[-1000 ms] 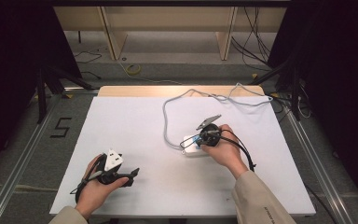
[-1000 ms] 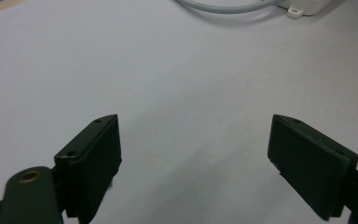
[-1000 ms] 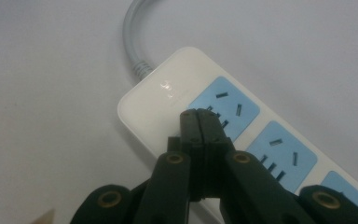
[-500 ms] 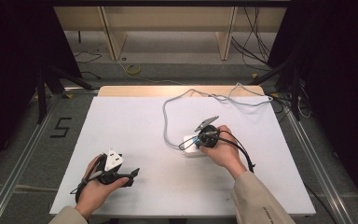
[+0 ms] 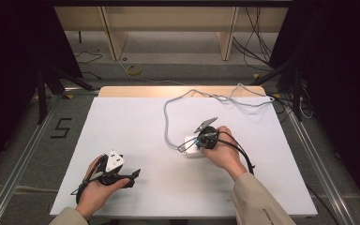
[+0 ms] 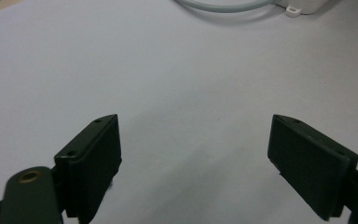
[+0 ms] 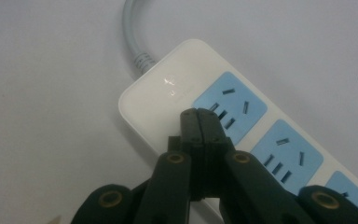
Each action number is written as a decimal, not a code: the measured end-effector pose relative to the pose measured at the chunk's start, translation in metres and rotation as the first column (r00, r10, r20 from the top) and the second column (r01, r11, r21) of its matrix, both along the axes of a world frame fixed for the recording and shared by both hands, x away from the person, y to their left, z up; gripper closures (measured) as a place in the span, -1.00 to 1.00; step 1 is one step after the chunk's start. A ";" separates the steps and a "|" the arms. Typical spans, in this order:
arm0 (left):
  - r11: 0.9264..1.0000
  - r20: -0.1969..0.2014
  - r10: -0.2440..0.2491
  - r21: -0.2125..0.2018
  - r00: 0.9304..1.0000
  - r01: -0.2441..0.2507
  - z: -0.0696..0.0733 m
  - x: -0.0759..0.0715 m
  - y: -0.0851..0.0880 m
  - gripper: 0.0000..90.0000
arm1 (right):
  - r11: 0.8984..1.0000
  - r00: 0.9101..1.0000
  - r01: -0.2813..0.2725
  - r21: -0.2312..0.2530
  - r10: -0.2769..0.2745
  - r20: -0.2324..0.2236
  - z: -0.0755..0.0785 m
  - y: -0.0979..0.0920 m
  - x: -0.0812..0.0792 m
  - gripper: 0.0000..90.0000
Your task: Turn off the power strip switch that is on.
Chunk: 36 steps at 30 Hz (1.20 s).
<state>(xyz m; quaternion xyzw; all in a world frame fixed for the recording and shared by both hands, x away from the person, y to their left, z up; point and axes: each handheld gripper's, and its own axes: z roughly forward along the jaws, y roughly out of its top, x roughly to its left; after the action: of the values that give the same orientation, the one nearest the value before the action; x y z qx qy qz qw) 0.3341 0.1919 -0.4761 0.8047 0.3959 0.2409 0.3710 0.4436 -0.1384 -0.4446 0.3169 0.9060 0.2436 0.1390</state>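
No change from a second back: right gripper fingers clenched empty, tips at power strip switch end, tabletop centre. Left gripper released, idle at 7 o'clock. Press likely in progress.

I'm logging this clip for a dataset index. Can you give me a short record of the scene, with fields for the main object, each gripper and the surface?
main object: white power strip with blue socket faces, grey cable leading off it
right gripper: jaws shut, tips over the strip's blank end beside the first blue socket
left gripper: jaws open, nothing between them, apart from the strip
surface: white table
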 end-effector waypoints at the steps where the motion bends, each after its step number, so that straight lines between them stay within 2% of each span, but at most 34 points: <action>1: 1.000 -0.001 -0.002 0.004 1.000 0.002 0.000 0.000 0.000 -0.62 | 1.000 1.000 -0.002 -0.004 0.002 0.001 0.000 0.000 0.000 1.00; 15: 1.000 -0.004 -0.003 0.002 1.000 0.003 0.000 0.000 0.000 -0.62 | 1.000 1.000 0.001 -0.008 -0.001 -0.006 -0.001 0.001 0.000 1.00; 36: 1.000 -0.003 -0.004 0.003 1.000 0.004 0.000 0.000 0.000 -0.62 | 0.999 1.000 0.009 0.039 -0.008 -0.023 -0.001 -0.004 0.002 1.00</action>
<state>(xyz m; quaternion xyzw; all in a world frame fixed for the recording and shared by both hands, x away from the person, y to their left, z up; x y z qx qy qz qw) 0.3345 0.1917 -0.4762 0.8065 0.3944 0.2394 0.3697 0.4454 -0.1425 -0.4460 0.3260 0.9013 0.2570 0.1234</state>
